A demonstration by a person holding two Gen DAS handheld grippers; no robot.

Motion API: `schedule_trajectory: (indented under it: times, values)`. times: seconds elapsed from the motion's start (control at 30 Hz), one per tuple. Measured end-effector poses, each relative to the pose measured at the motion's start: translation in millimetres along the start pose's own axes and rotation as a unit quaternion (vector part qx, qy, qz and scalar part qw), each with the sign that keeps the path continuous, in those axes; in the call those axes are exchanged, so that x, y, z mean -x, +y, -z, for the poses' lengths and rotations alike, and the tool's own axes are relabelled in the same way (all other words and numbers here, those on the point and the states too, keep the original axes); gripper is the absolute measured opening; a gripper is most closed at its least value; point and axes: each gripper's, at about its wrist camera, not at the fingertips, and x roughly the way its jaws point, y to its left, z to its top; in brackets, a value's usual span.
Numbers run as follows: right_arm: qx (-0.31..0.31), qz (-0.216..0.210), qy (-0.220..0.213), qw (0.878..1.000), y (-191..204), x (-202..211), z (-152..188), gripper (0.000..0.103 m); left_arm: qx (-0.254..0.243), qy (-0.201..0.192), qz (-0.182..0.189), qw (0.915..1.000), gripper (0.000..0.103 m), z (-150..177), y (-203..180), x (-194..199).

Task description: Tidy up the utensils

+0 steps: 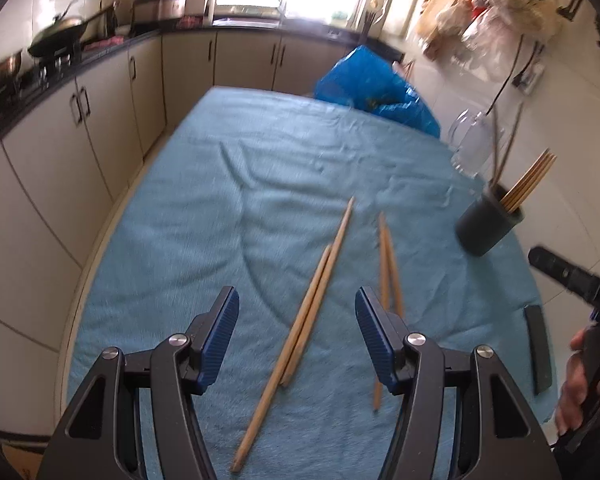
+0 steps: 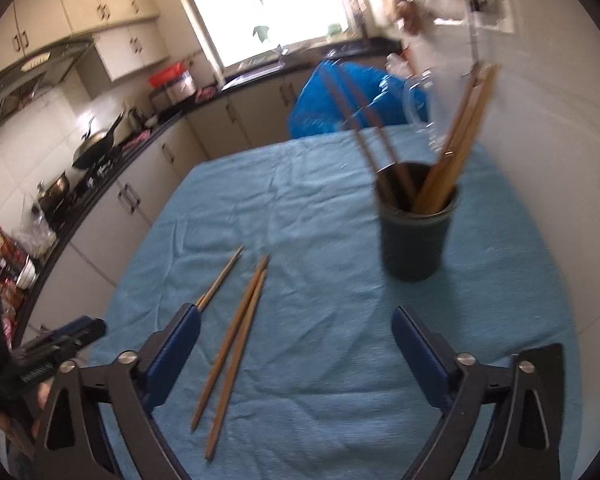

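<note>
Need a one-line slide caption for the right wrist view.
Open right gripper above two loose chopstick pairs on blue cloth; dark cup already holds several.

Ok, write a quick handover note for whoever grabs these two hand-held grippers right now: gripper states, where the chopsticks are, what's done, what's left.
Left hand-held gripper: open, empty, over the left pair of chopsticks.
Right hand-held gripper: open wide, empty, above the right pair of chopsticks.
Both pairs lie loose on the blue cloth.
Done: several chopsticks already stand in the dark cup, at the cloth's right side.
Left: pick up the four loose chopsticks and stand them in the cup.
</note>
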Motion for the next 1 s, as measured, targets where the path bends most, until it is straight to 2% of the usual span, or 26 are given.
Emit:
schedule_trajectory:
  times: [0.03,0.1,0.13,0.2,0.27,0.4,0.43,0.47,0.53,0.67,0.83,0.97,1.0]
  values:
    - [0.004,-0.001,0.006,1.0,4.1,-4.2,-1.0,0.092,0.001,0.009,0.001,1.0,0.059,3.4,3.8,-6.1]
    - [0.02,-0.004,0.023,1.0,18.3,-18.7,-6.1,0.079,0.009,0.02,0.002,0.9998,0.059,6.6,9.1,-13.4]
    - [0.024,-0.006,0.032,0.999,24.0,-26.4,-9.2,0.076,0.013,0.024,0.002,0.9996,0.059,7.4,11.9,-16.5]
    - [0.031,-0.014,0.057,0.998,34.9,-47.1,-16.9,0.061,0.02,0.03,0.002,0.9994,0.059,9.9,18.6,-20.1]
    - [0.028,-0.022,0.086,0.996,43.2,-72.8,-25.4,0.055,0.025,0.032,0.003,0.9992,0.059,11.3,24.3,-20.9]
    - [0.008,-0.023,0.147,0.989,45.2,-131.1,-40.2,0.036,0.03,0.034,0.003,0.999,0.059,14.0,35.2,-20.5]
    - [0.005,-0.017,0.161,0.987,44.8,-147.4,-44.0,0.035,0.032,0.035,0.002,0.9989,0.059,14.5,37.6,-20.5]
    - [0.009,-0.009,0.168,0.986,45.6,-157.6,-46.6,0.029,0.033,0.035,0.002,0.9988,0.059,14.7,39.2,-20.9]
    - [0.018,0.017,0.175,0.984,47.4,-176.4,-52.0,0.027,0.036,0.036,0.001,0.9987,0.059,15.4,44.1,-21.5]
    - [0.03,0.043,0.194,0.98,48.7,-202.3,-58.3,0.027,0.04,0.037,0.001,0.9985,0.059,15.2,51.0,-22.5]
    - [0.035,0.06,0.207,0.976,49.3,-214.4,-60.0,0.025,0.038,0.039,-0.002,0.9985,0.059,13.0,53.9,-24.9]
    - [0.055,0.056,0.208,0.975,60.4,-215.2,-57.1,0.012,0.028,0.042,-0.008,0.9987,0.059,6.1,48.0,-27.8]
    - [0.056,0.048,0.21,0.975,62.1,-216.3,-56.2,0.011,0.024,0.042,-0.009,0.9988,0.059,3.5,45.2,-27.9]
